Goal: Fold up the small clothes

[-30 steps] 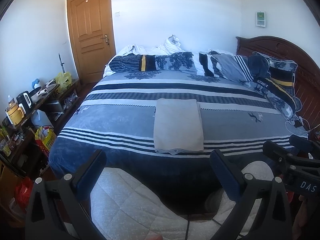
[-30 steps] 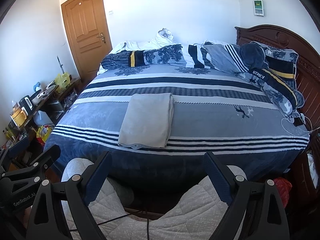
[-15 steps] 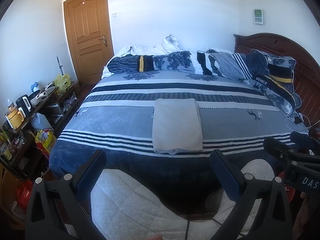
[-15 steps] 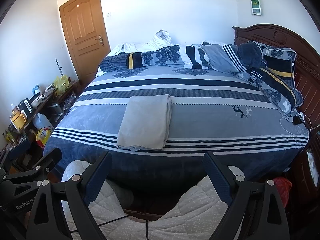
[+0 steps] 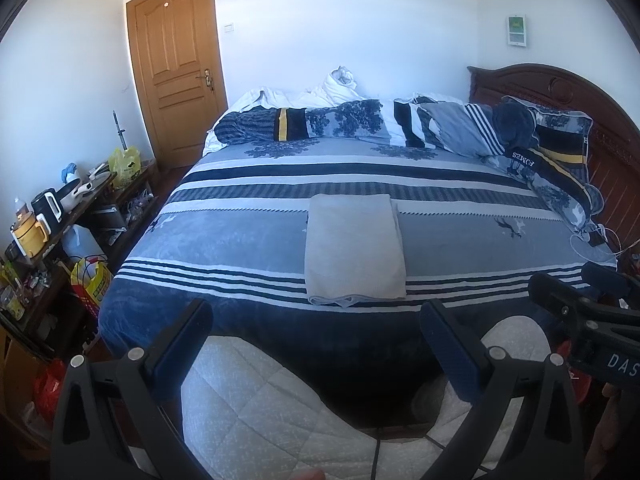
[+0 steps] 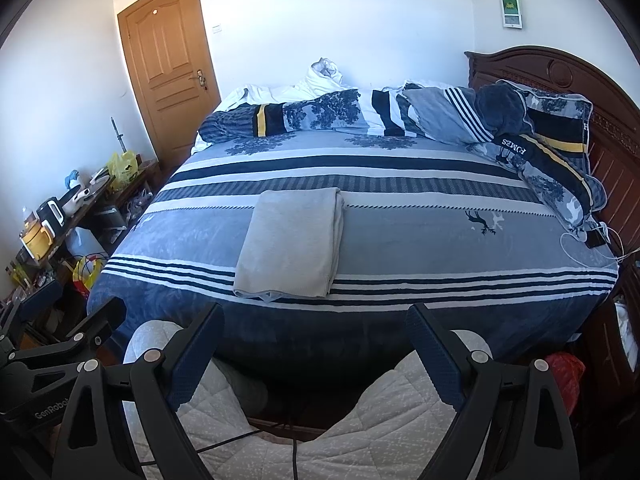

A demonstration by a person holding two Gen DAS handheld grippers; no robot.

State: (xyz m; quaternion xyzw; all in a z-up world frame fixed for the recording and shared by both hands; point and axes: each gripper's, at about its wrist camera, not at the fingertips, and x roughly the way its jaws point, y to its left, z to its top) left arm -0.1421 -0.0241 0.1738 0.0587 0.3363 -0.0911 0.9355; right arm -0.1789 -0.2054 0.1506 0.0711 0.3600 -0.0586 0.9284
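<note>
A grey garment (image 5: pixel 352 248) lies folded into a flat rectangle on the blue striped bed (image 5: pixel 224 240), near its front edge. It also shows in the right wrist view (image 6: pixel 292 244). My left gripper (image 5: pixel 316 340) is open and empty, held back from the bed above my quilted trousers. My right gripper (image 6: pixel 316 340) is open and empty too, also off the bed. Each gripper shows at the edge of the other's view: the right one (image 5: pixel 576 300) and the left one (image 6: pixel 68 332).
Rumpled bedding and pillows (image 5: pixel 400 124) lie along the far side by the wooden headboard (image 5: pixel 560 84). A cluttered low shelf (image 5: pixel 52 216) stands at the left. A wooden door (image 5: pixel 176 60) is at the back left. A phone and cable (image 6: pixel 596 240) lie at the bed's right edge.
Both grippers have drawn slightly back and up from the bed. The folded garment has not moved.
</note>
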